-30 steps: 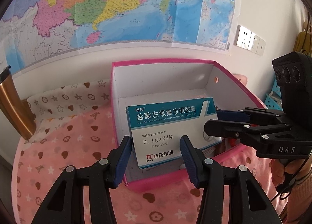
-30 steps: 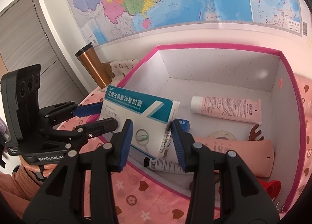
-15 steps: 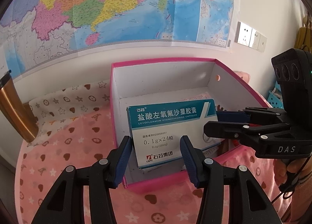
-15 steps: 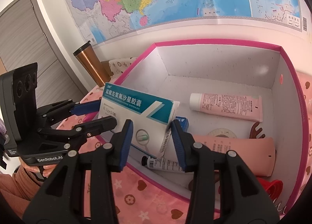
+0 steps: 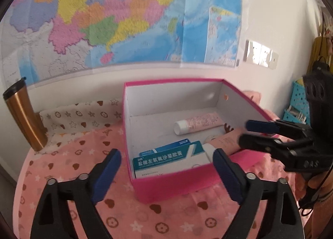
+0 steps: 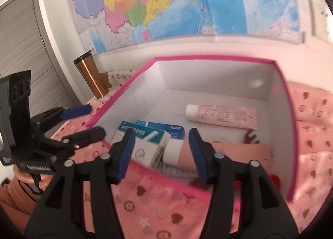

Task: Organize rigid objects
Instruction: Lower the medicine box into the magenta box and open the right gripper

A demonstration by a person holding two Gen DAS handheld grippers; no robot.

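Since the earlier frames the medicine box [image 5: 168, 161] has left both tools: it was pinched upright over the front wall of the pink storage box [image 5: 177, 184], and now it lies flat inside, in the near left corner, its teal face up. Both jaws have sprung wide and pulled back.

Nearest in the left wrist view, the left hand-held gripper [image 5: 166, 176] stands wide open and holds nothing, its blue pads on either side of the storage box's front wall, outside it. The right hand-held gripper [image 6: 163, 154] is likewise wide open and empty, hanging over the front rim; from the left view it shows at the right edge [image 5: 249, 132].

The step in hand looks like the release and retreat, and doing it well means lifting both tools clear straight back over the rim, without catching the front wall or nudging the medicine box off its settled place. It rests against a smaller blue carton [image 6: 164, 127] just behind it, and beside a large pink tube [image 6: 226, 153] whose white cap touches or nearly touches its right end.

Farther in, a second pink tube [image 5: 197, 123] lies near the back right of the floor. Beyond the storage box, on the pink patterned cloth [image 5: 72, 155] of the table, a copper tumbler [image 5: 22, 116] stands at the far left edge against the wall, under the map [image 5: 124, 16].
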